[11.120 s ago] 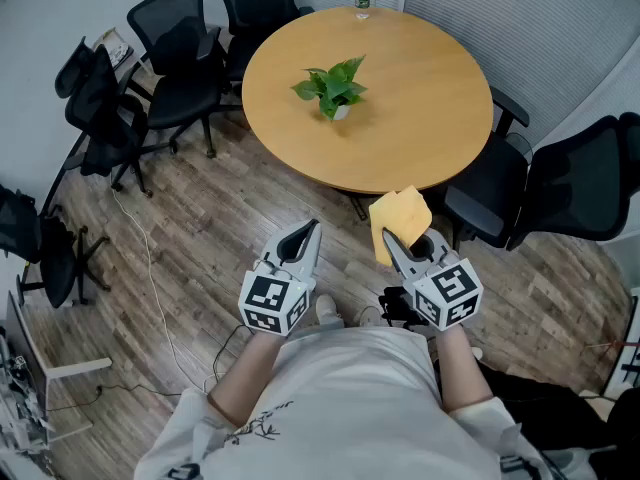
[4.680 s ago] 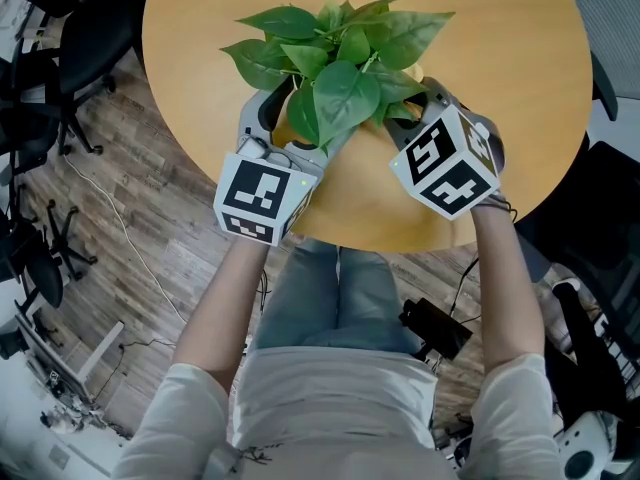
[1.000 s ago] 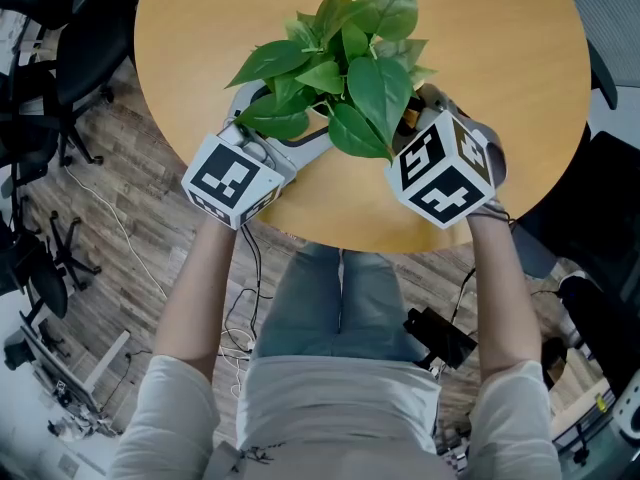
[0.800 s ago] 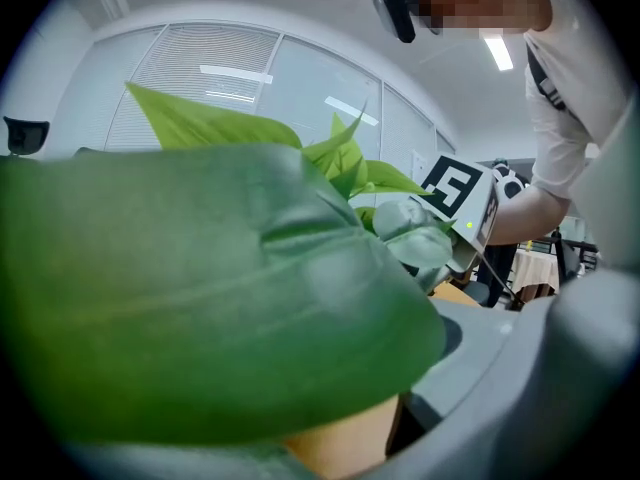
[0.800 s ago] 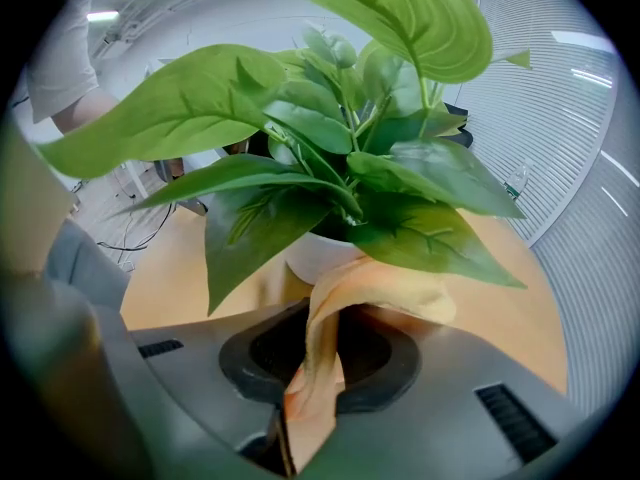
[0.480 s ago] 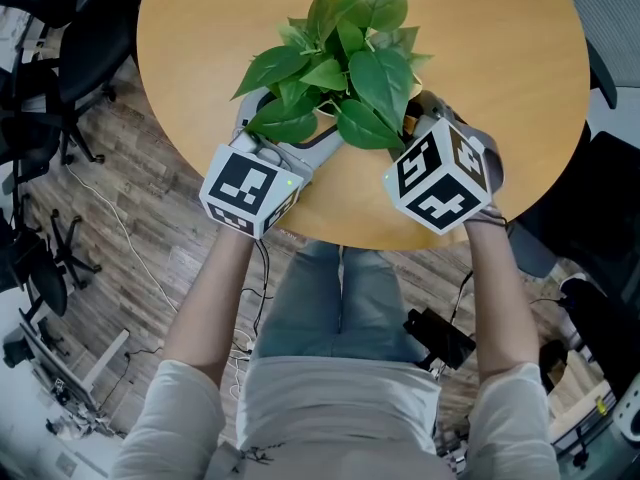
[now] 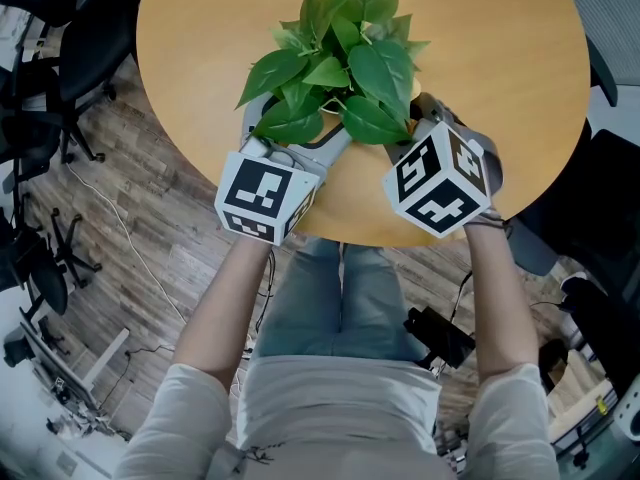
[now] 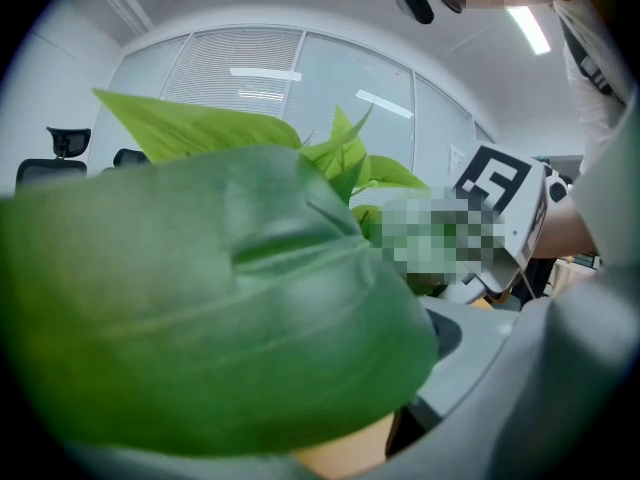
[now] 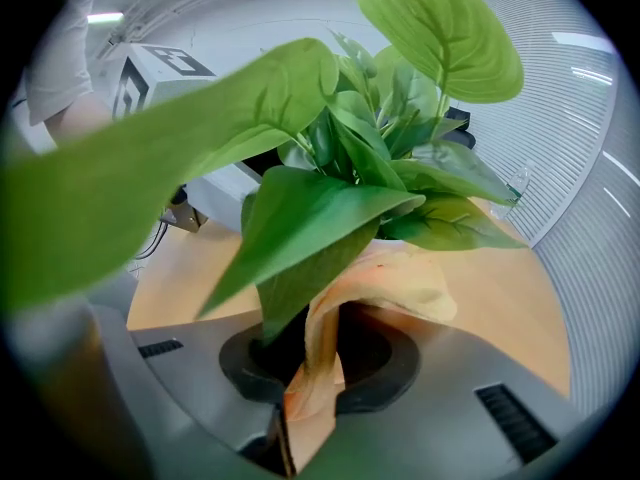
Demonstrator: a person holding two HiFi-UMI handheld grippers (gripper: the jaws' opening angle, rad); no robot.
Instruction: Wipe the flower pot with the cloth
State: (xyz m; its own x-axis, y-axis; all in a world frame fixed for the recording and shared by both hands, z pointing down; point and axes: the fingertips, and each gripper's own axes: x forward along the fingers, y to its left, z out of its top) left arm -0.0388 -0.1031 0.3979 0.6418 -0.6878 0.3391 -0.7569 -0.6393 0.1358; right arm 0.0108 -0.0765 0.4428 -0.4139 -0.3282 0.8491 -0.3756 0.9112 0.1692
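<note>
I am pinching the orange cloth (image 9: 400, 278) between the closed jaws of my right gripper (image 9: 315, 368), and it is draping against the base of the plant (image 7: 340, 58) on the round wooden table (image 7: 200, 28). My left gripper (image 7: 295, 128) is standing wide, its prongs reaching under the foliage hiding the flower pot; any contact is obscured. Each cube (image 7: 265, 196) is showing black-and-white square markers.

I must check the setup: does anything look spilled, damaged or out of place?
Nothing spilled or damaged: no soil on the table, and the plant looks whole. One large leaf fills most of the left gripper view.
</note>
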